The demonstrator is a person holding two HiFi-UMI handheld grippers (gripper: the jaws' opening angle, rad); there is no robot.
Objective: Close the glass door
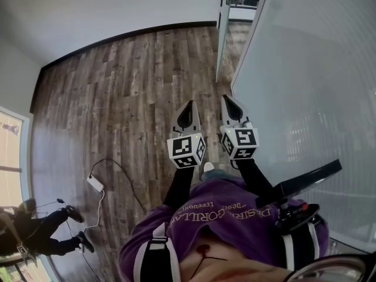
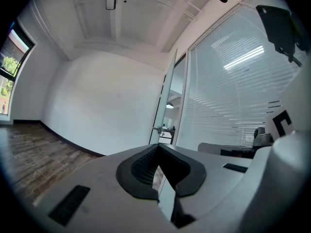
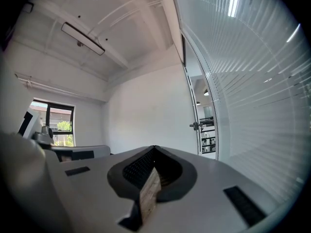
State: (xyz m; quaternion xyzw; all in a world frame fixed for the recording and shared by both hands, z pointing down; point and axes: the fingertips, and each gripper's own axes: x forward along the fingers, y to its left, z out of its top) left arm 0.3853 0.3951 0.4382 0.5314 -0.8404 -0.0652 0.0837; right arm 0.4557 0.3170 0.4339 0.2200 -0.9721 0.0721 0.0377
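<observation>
The glass door [image 1: 222, 37] stands ajar ahead of me, swung into the room beside the frosted glass wall [image 1: 305, 81]. In the left gripper view the glass door [image 2: 165, 98] with its metal handle [image 2: 157, 129] is still some way off. The right gripper view shows the same handle [image 3: 195, 125] on the door's edge. My left gripper [image 1: 187, 107] and right gripper [image 1: 230, 101] are held side by side, level, pointing toward the door. Both are shut with nothing between the jaws. Neither touches the door.
The wood floor [image 1: 135, 87] stretches ahead and to the left. A white power strip [image 1: 94, 183] with a cable lies on it at the lower left. A person [image 1: 41, 231] crouches near the window [image 1: 9, 140]. The glass wall runs close along my right.
</observation>
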